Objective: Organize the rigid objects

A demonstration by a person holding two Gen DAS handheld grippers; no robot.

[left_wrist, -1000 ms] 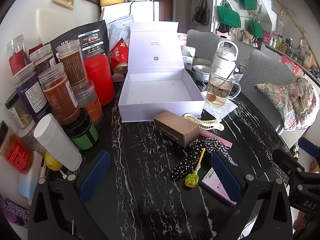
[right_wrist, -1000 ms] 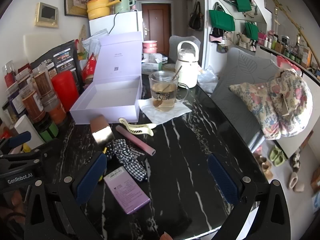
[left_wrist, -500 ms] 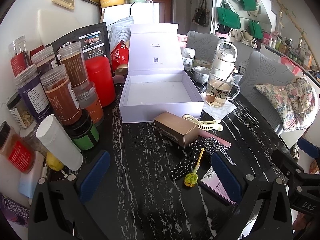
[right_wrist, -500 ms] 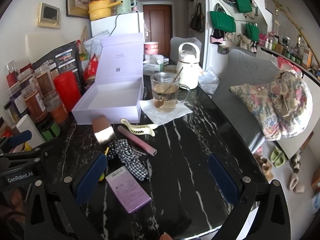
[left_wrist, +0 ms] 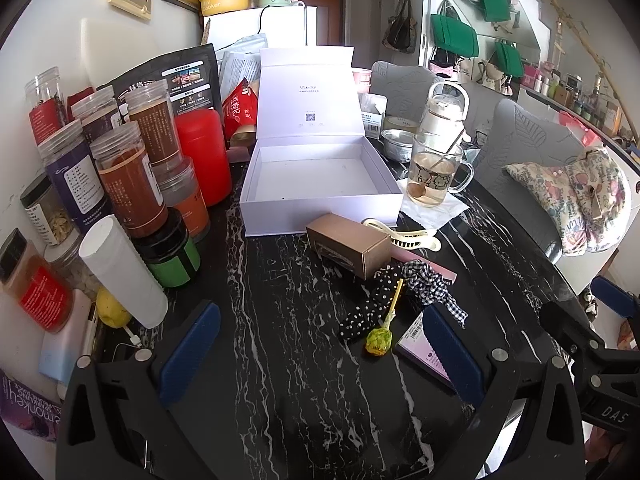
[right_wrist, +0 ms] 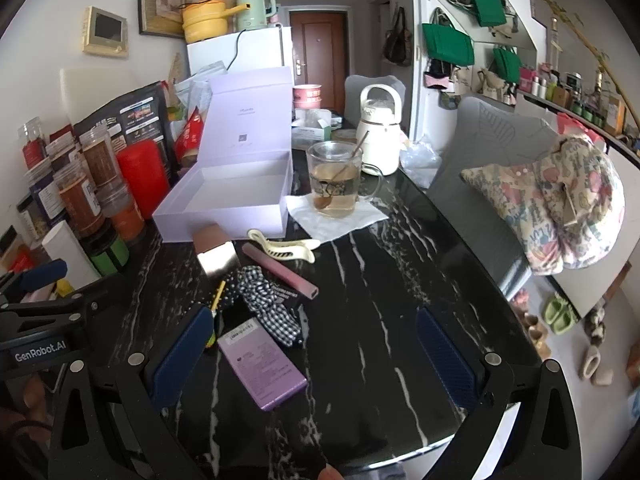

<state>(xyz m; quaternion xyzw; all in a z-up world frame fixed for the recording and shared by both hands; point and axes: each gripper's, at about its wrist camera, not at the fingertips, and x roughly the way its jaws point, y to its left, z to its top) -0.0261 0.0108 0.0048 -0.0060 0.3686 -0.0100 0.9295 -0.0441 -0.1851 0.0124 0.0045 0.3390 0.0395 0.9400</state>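
Black marble with white veins covers the table [left_wrist: 280,360] before us; a white wall with framed pictures runs along its left side, and a brown door stands at the far end of the room. We see a crowd of jars and tubs along the left edge, among them a red canister [left_wrist: 202,160] and a white tube [left_wrist: 120,272] lying tilted; at the far middle sits the open lilac box [left_wrist: 316,184], lid upright, its inside bare. Just right of the box stands a glass mug [left_wrist: 434,178] with a spoon in it, on a white napkin [right_wrist: 332,220].

Near the box's front wall lies the brown carton [left_wrist: 348,244], touching or nearly touching the cream hair clip [left_wrist: 404,236]; a pink bar [right_wrist: 280,270] lies beside the clip, and the checked hair tie [right_wrist: 268,304] rests against it. We see a green lollipop [left_wrist: 378,340] on a yellow stick lying over a dotted black band [left_wrist: 368,308]; the purple flat pack [right_wrist: 262,364] lies nearest to us, flat on the marble.

Our left gripper [left_wrist: 320,354] hangs above the table with its blue pads spread wide, nothing between them; our right gripper [right_wrist: 312,356] is likewise wide apart, and the purple pack lies between its pads without either one touching it.
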